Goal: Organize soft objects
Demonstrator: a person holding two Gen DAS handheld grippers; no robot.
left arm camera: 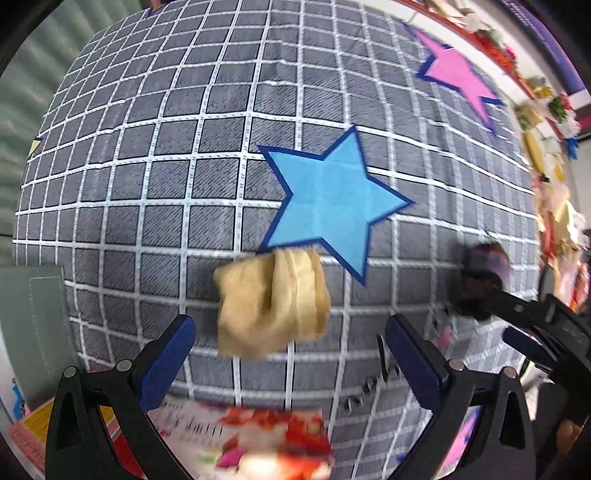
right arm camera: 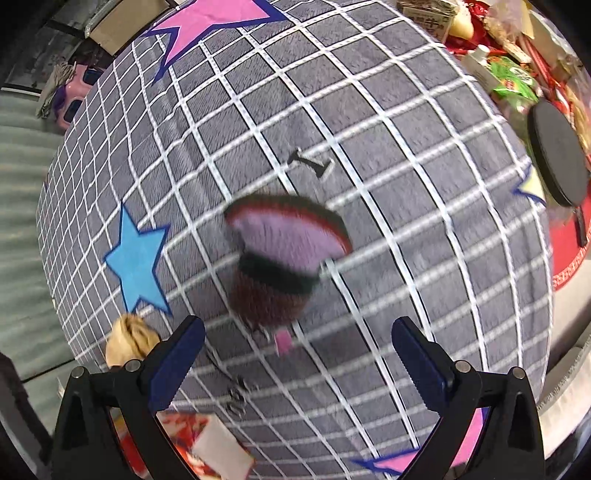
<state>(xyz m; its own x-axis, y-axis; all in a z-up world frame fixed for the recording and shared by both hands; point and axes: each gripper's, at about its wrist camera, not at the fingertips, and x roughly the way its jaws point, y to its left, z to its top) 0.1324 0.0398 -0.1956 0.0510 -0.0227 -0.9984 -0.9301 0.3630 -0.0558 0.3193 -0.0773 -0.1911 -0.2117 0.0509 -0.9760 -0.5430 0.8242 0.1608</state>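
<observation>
A tan soft cloth bundle (left arm camera: 271, 301) lies on the grey checked cloth (left arm camera: 166, 177), just below the blue star (left arm camera: 328, 201). My left gripper (left arm camera: 290, 354) is open, its fingers either side of and just short of the bundle. In the right wrist view a dark red, black and lilac knitted piece (right arm camera: 280, 254) lies blurred on the cloth. My right gripper (right arm camera: 297, 354) is open just short of it. The tan bundle (right arm camera: 129, 338) and blue star (right arm camera: 138, 258) show at left there. The right gripper also shows in the left wrist view (left arm camera: 517, 314).
Pink stars (left arm camera: 458, 74) (right arm camera: 210, 22) are on the cloth. A red and white patterned item (left arm camera: 280, 439) lies near the front edge. Cluttered packets and boxes (right arm camera: 509, 74) line the far side, with a black round paddle (right arm camera: 554, 155).
</observation>
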